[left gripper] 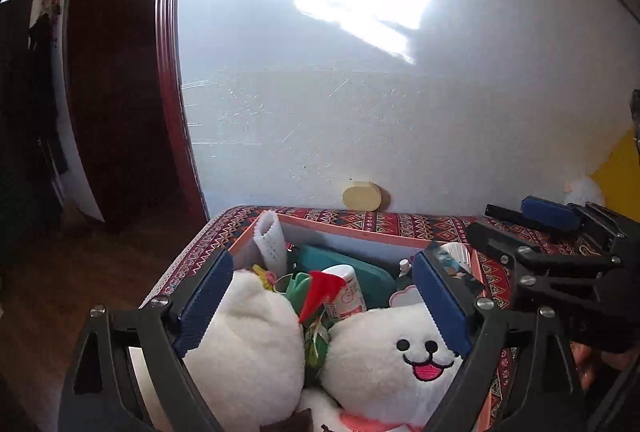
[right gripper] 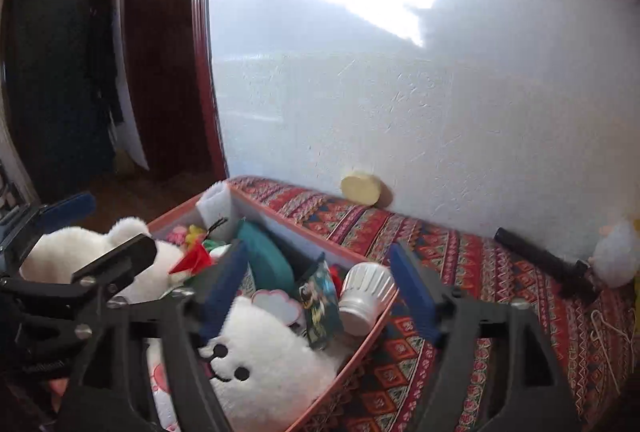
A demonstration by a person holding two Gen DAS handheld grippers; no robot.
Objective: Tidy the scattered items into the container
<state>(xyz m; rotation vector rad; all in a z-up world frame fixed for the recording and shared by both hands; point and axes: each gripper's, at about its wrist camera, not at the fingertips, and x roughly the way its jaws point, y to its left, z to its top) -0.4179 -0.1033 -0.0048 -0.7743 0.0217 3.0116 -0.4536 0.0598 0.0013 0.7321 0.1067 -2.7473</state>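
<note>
**Both tools wide over a packed box**

Right now the left tool hangs with its blue pads spread apart, nothing between them but the view down onto a white plush toy with a pink tongue. Beside it, the right tool also stands apart, gripping nothing. Just below sits the orange-rimmed box, crammed: the plush, a second white plush, a teal pouch, a white ribbed cup tipped against the rim, a dark printed packet. Past the box, the patterned cloth on the surface carries a black stick-like object near the wall. Farthest back, a pale yellow disc leans against the white wall.
</note>
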